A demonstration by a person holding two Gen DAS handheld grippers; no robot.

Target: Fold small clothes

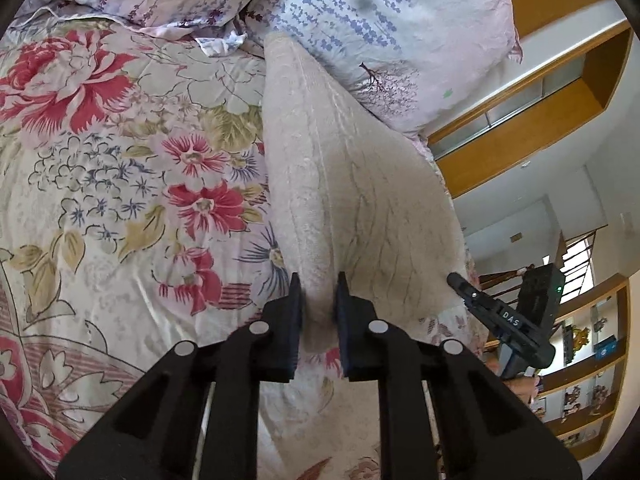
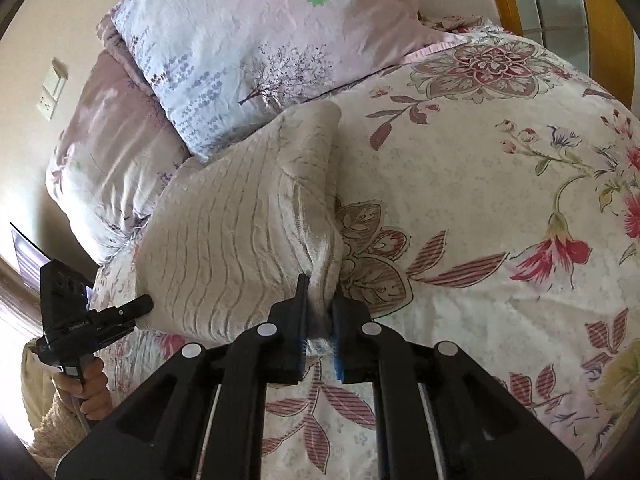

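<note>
A cream, textured small garment (image 1: 340, 184) hangs stretched above the floral bed quilt (image 1: 120, 160). My left gripper (image 1: 318, 292) is shut on its near edge. In the right wrist view the same garment (image 2: 240, 220) is lifted over the quilt (image 2: 480, 200), and my right gripper (image 2: 320, 292) is shut on another bunched edge of it. Each gripper shows in the other's view: the right gripper (image 1: 460, 280) at the garment's right side, the left gripper (image 2: 144, 304) at its lower left. The garment's underside is hidden.
Lilac-printed pillows (image 1: 360, 20) lie at the head of the bed, also in the right wrist view (image 2: 260, 40). A wooden shelf unit (image 1: 560, 80) stands beyond the bed's right edge. A wall switch (image 2: 54, 88) is on the far wall.
</note>
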